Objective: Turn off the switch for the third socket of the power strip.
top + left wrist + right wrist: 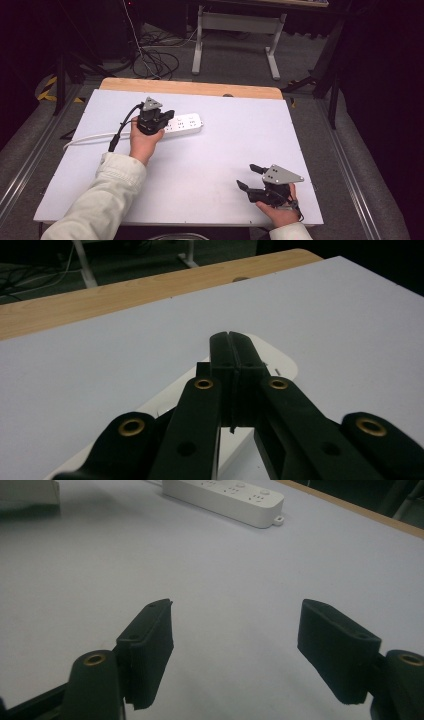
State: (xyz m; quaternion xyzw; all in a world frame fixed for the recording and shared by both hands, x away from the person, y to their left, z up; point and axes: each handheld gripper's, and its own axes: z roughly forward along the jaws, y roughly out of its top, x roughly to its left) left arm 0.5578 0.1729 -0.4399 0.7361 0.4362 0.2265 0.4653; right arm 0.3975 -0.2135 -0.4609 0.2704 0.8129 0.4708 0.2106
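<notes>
Plainly, your left gripper's [231,335] fingers [222,355] are pressed together with no gap between the pads, and they sit directly above the white power strip [186,122], over its left part as the high view has it. Whether the fingers touch the strip's top face cannot be told. Your left hand [143,141] wraps the gripper body from the near side, a pale sleeve [107,192] behind it, and a black cable [120,130] trails off toward the left.

Your right gripper's [235,645] fingers [150,640] stand well apart, with nothing between them but bare surface. They hang low over the near right part of the tabletop [210,165], pointing left, with your right hand [279,212] at the near edge.

The power strip lies flat on the far left portion of the white tabletop, its sockets facing up, its white cord [87,138] curving away to the left edge. A strip of wooden edge [200,89] shows beyond the white sheet.
</notes>
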